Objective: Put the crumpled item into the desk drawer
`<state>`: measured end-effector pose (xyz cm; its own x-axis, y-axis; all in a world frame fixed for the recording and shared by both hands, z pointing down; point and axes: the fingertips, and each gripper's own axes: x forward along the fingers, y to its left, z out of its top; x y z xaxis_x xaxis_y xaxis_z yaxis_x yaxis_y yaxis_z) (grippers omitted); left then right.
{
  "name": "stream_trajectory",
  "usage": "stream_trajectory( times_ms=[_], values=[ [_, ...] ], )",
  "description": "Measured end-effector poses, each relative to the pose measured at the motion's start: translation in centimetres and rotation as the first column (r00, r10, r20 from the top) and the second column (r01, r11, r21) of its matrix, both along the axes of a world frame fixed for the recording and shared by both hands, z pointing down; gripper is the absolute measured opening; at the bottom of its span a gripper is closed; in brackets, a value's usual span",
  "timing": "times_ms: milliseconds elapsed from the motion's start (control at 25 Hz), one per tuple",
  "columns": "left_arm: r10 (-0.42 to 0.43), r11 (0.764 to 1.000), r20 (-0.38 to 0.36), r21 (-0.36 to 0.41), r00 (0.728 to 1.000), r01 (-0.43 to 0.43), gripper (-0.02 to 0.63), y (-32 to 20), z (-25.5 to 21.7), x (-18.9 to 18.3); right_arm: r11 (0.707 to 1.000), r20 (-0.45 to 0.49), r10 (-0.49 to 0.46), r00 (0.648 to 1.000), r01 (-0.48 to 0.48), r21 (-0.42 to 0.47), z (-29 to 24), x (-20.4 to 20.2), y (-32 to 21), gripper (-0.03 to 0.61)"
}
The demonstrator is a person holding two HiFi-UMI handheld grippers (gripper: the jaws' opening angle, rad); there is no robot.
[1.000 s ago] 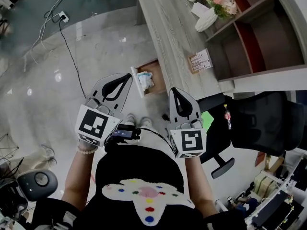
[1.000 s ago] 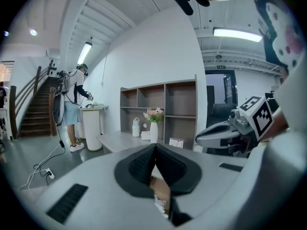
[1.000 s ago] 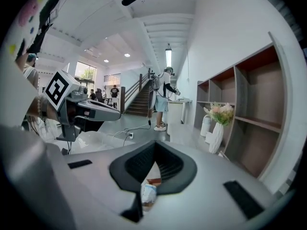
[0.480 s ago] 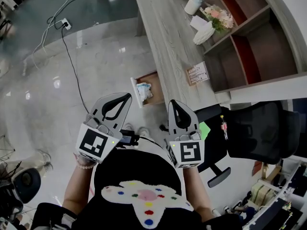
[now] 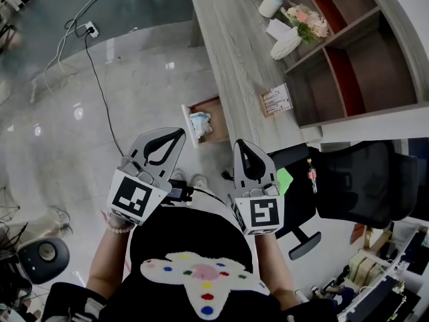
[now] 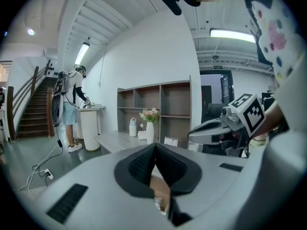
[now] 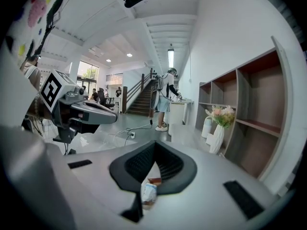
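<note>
Both grippers closed and empty; crumpled item in the open drawer.
Left gripper (image 5: 179, 133) and right gripper (image 5: 242, 143): jaw tips meet, nothing between them. Crumpled item (image 5: 200, 123) lies in the drawer (image 5: 216, 107), which juts from the desk's (image 5: 231, 52) front edge. Print on the card (image 5: 277, 100) at the desk's near end is unreadable. Only the gripper views show a person (image 7: 165, 94) by the stairs (image 7: 140, 100).

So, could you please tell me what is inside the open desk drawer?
A crumpled white item lies in the drawer, close to its front panel. The drawer's rear part runs under the desk top, so anything back there is hidden.
</note>
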<state>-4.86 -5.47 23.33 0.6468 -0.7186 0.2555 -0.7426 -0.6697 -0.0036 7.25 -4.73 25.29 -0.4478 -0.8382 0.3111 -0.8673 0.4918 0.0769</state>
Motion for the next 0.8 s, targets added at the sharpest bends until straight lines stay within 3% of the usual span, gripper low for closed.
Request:
stream_trajectory(
  times_ms=[280, 440, 800],
  values=[
    [0.004, 1.0, -0.005, -0.028, 1.0, -0.004, 0.011, 0.1, 0.7, 0.0, 0.998, -0.024, 0.036, 0.999, -0.037, -0.044, 0.2, 0.4, 0.0, 0.003],
    [0.014, 1.0, -0.001, -0.017, 1.0, -0.014, 0.011, 0.1, 0.6, 0.1, 1.0, 0.004, 0.015, 1.0, -0.016, 0.005, -0.2, 0.1, -0.1, 0.003],
    [0.016, 0.999, 0.001, -0.033, 1.0, -0.016, 0.011, 0.4, 1.2, 0.3, 1.0, 0.004, 0.007, 1.0, -0.007, 0.014, 0.0, 0.0, -0.1, 0.003]
  ],
)
